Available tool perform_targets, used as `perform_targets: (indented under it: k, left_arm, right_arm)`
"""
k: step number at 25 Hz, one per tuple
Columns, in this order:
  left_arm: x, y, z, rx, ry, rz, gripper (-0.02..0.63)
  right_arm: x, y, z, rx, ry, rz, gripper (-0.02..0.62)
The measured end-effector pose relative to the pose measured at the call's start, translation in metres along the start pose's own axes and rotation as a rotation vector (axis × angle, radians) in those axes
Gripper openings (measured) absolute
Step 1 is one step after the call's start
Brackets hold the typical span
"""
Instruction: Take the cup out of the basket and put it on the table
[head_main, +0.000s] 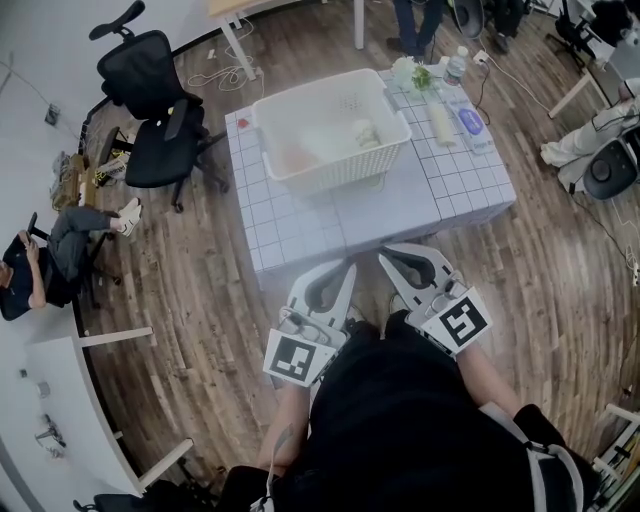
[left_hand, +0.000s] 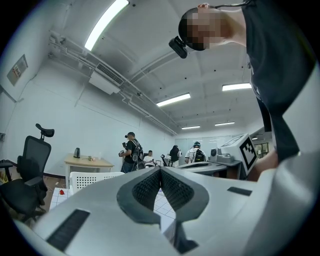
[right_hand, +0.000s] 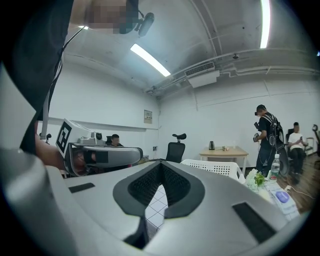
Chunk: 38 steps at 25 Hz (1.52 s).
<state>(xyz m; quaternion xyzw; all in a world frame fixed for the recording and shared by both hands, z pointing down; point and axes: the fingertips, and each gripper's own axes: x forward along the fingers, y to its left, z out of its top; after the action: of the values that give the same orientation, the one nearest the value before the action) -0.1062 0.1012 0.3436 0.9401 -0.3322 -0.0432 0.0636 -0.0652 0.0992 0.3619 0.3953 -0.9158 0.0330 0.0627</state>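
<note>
A white perforated basket (head_main: 330, 130) stands on the white gridded table (head_main: 400, 205). Inside it, near the right wall, lies a pale cup (head_main: 366, 133); a faint orange-pink thing (head_main: 300, 160) lies at its left. Both grippers hang side by side short of the table's near edge, well apart from the basket. My left gripper (head_main: 349, 265) is shut with nothing held; its closed tips (left_hand: 160, 169) point level toward the basket (left_hand: 92, 177). My right gripper (head_main: 384, 257) is shut and empty too, its tips (right_hand: 161, 164) meeting left of the basket (right_hand: 215, 167).
Right of the basket stand a small bunch of flowers (head_main: 415, 75), a water bottle (head_main: 455, 65) and two lying containers (head_main: 470, 122). A tiny red thing (head_main: 243, 122) sits at the table's far left corner. A black office chair (head_main: 150, 110) stands to the left, with people around the room.
</note>
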Motion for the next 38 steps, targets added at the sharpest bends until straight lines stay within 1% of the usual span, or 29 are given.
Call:
perform_targets:
  k: [4, 8, 12, 16, 19, 22, 26, 29, 33, 36, 38]
  left_arm:
    - [-0.001, 0.004, 0.000, -0.018, -0.007, -0.009, 0.009]
    - [0.003, 0.009, 0.002, -0.028, -0.007, -0.014, 0.009]
    - [0.014, 0.015, 0.002, -0.018, -0.002, -0.018, 0.009]
    - [0.030, 0.026, 0.006, 0.000, -0.006, 0.005, 0.009]
    - [0.043, 0.036, 0.010, 0.010, -0.012, 0.030, 0.009]
    - [0.058, 0.046, 0.013, 0.023, -0.009, 0.038, 0.009]
    - [0.082, 0.060, 0.016, 0.037, -0.002, 0.047, 0.009]
    - [0.098, 0.073, 0.016, 0.030, 0.011, 0.065, 0.009]
    - [0.118, 0.090, 0.014, 0.030, 0.030, 0.091, 0.008]
    - [0.137, 0.099, 0.008, 0.031, 0.056, 0.090, 0.009]
    - [0.150, 0.104, 0.006, 0.037, 0.070, 0.086, 0.009]
  right_arm:
    - [0.005, 0.001, -0.001, -0.005, 0.016, -0.017, 0.015]
    - [0.010, -0.004, 0.006, -0.006, -0.018, -0.032, 0.015]
    - [0.017, -0.013, 0.007, -0.003, -0.023, -0.030, 0.015]
    - [0.029, -0.028, 0.011, -0.008, -0.038, -0.010, 0.015]
    - [0.040, -0.041, 0.015, -0.014, -0.053, 0.008, 0.015]
    - [0.050, -0.057, 0.022, -0.017, -0.072, 0.018, 0.015]
    - [0.061, -0.083, 0.017, -0.013, -0.040, 0.034, 0.015]
    - [0.072, -0.101, 0.022, -0.007, -0.054, 0.040, 0.015]
    - [0.083, -0.120, 0.018, -0.010, -0.031, 0.062, 0.015]
    - [0.090, -0.136, 0.025, -0.007, -0.063, 0.063, 0.015]
    - [0.092, -0.146, 0.023, -0.003, -0.054, 0.069, 0.015]
